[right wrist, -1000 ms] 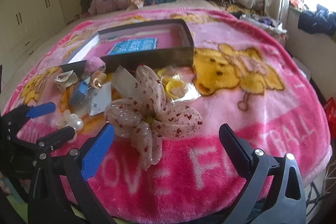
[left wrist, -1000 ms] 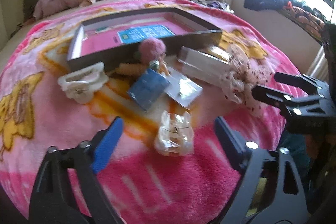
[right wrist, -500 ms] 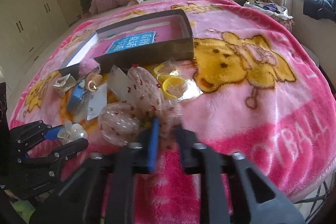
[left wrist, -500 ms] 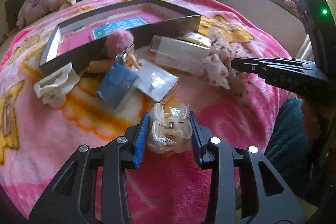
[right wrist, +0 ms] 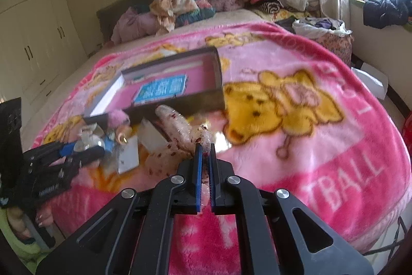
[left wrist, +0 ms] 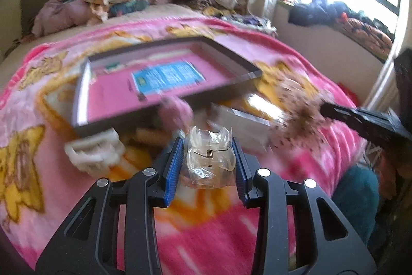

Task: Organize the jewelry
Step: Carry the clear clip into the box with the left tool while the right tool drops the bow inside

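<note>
**A:** Two loads to judge, one per claw. Left wrist view first?

**B:** Left claw [left wrist: 207, 143] partway shut, jaws just closed in, pads pressing both sides of the clear hair clip [left wrist: 209, 153]. Spring side up, apparently raised off the pink blanket [left wrist: 211, 231].

**A:** And the way to the box [left wrist: 226, 94]?

**B:** Straight ahead and a little left, just past the clip. Long side lying crosswise to the claw, open top up, near wall first in the path. Up and over that wall, probably, then down inside.

**A:** Right wrist view?

**B:** Right claw [right wrist: 204, 148] pinched nearly to nothing, jaws just closed further, with a thin fold of the spotted bow [right wrist: 177, 128] caught between the pads. Rest of the bow spread forward and left, toward the box. Cannot tell whether fully off the blanket.

**A:** Box from there?

**B:** Ahead and to the left, farther off than from the other side, with the near right corner closest. Left claw visible low at the left edge, clip in its tips, between this claw and the loose bits by the box.

**A:** Nearer hand, then?

**B:** Left, by the look of it. Best to keep the two paths apart over the near wall.
</note>
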`<move>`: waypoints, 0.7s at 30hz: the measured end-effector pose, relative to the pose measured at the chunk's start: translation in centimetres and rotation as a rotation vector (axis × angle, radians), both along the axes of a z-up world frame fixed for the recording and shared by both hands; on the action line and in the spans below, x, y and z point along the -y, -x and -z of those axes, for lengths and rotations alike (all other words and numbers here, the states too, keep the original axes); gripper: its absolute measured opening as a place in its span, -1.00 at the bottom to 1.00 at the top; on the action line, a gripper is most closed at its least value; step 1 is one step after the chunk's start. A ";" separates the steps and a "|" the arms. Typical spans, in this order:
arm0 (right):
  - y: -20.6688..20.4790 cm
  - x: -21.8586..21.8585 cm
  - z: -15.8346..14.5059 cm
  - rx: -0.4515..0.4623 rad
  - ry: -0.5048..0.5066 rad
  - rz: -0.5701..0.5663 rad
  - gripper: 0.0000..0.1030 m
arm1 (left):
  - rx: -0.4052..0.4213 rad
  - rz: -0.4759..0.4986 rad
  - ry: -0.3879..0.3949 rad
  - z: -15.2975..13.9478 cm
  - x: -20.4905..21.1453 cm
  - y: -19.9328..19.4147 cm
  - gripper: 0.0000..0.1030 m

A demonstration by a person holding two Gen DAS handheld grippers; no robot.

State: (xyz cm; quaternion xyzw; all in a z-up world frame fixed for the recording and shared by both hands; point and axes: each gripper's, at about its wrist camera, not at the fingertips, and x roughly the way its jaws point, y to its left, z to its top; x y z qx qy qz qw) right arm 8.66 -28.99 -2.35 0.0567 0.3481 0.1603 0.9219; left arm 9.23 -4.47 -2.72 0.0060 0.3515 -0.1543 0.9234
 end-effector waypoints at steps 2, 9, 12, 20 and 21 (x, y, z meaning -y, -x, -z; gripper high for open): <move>-0.3 0.1 -0.6 0.013 -0.001 0.001 -0.91 | 0.020 -0.021 0.007 -0.7 -0.6 -0.9 -0.45; -2.4 -0.4 -2.3 0.052 -0.007 0.006 -0.91 | 0.067 -0.102 0.010 -2.2 -2.9 -3.7 -0.45; -3.6 -1.1 -3.0 0.069 -0.006 0.001 -0.91 | 0.077 -0.138 0.020 -2.4 -4.0 -4.6 -0.45; -7.3 -3.0 -4.5 0.090 -0.013 -0.017 -0.91 | 0.098 -0.238 0.034 -3.1 -6.6 -7.7 -0.45; -7.7 -3.2 -4.6 0.089 -0.013 -0.019 -0.91 | 0.102 -0.243 0.029 -3.2 -6.6 -7.8 -0.45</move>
